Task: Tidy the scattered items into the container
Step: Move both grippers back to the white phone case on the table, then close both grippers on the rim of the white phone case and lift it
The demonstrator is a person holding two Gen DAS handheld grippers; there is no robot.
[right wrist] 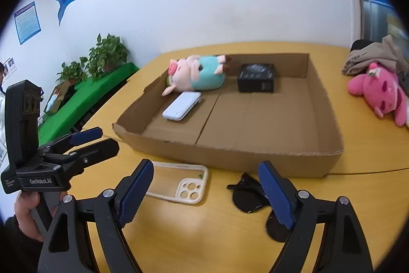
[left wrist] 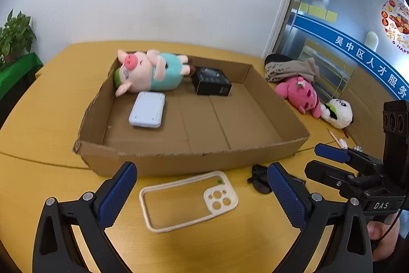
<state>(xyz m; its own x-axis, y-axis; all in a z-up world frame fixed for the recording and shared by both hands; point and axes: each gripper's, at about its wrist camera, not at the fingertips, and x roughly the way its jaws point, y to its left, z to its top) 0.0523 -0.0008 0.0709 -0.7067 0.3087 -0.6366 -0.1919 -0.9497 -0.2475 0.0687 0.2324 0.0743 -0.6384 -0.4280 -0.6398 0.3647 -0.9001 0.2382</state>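
Phone case [left wrist: 188,200], pale and empty, flat on the yellow table [left wrist: 38,119], just in front of the near wall of the cardboard tray [left wrist: 194,160] and not yet in it. Framed between the spread fingers of the left gripper [left wrist: 202,170]: wide apart, grasping nothing, hovering above the case, probably lined up so as to close across its narrow width. Sunglasses [left wrist: 260,183] just beside the case, dark, partly hidden behind that gripper's right-hand finger. Right gripper [right wrist: 205,165] likewise released and empty, aimed between case and sunglasses, with the glasses under its right-hand finger; likely meant for those.

Already inside the tray: pig plush [left wrist: 150,73] against the far-left corner, white slab-like device [left wrist: 148,109] just in front of it, black box [left wrist: 211,81] to its right. All toward the back, presumably to leave the bare floor nearer the front free for the rest.

Only from the left wrist: panda plush [left wrist: 337,113] and a few small things, perhaps a pencil [left wrist: 337,138], on the table past the tray's right wall, next to the pink plush [left wrist: 301,95]. Only from the right wrist: fuller outline of the sunglasses, and potted plants [right wrist: 107,53] on a green-covered ledge to the left of the table. Pink plush and heap of clothing [left wrist: 288,68] in both views, well apart from either gripper.
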